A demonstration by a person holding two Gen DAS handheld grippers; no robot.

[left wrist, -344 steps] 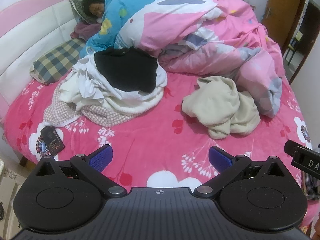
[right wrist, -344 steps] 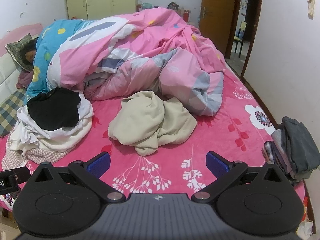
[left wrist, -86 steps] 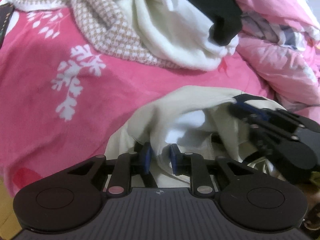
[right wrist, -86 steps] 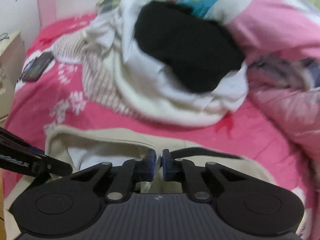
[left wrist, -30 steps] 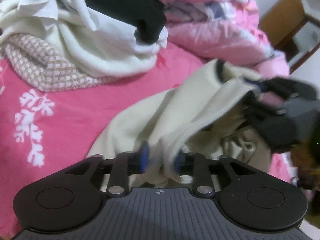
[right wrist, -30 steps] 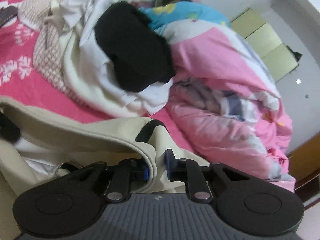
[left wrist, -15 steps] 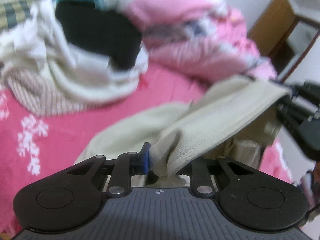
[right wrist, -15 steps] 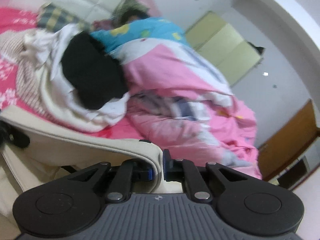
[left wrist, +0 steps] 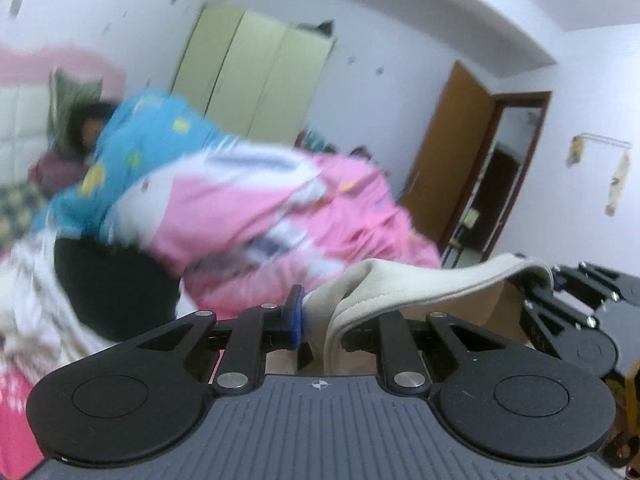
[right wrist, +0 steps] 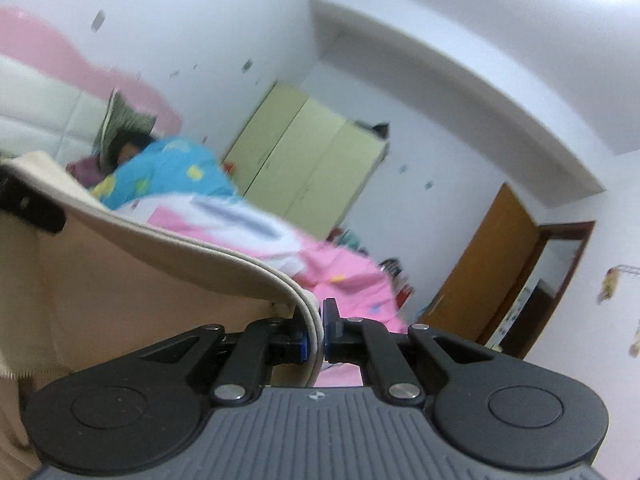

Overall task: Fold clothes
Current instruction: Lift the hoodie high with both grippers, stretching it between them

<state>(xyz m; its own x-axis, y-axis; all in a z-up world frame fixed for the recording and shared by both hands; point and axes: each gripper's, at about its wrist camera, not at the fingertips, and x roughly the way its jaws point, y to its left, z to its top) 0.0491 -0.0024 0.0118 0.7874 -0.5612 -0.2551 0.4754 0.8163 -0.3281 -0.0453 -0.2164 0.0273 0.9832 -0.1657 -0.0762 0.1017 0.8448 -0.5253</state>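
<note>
Cream garment, held aloft above the bed by its thick hemmed edge, which spans from one gripper to the other. The left gripper has the edge bunched between its jaws, which are closing further on the cloth; only its blue left pad shows, the other being hidden behind the fold. The right gripper has its jaws drawn narrow and pinched on the doubled band, the blue pads pressing from either side. In the right wrist view the fabric hangs as a broad sheet below the taut edge; how far its lower end clears the pink bedspread cannot be told, since both views are blurred and point roughly level. Behind lie the pink and blue quilt with a person resting under it, and a heap topped by a black garment. To do this step well, keep both pinches firm, hold the edge level and stretched, and let the cloth hang free and unwrinkled before laying it flat for folding.
</note>
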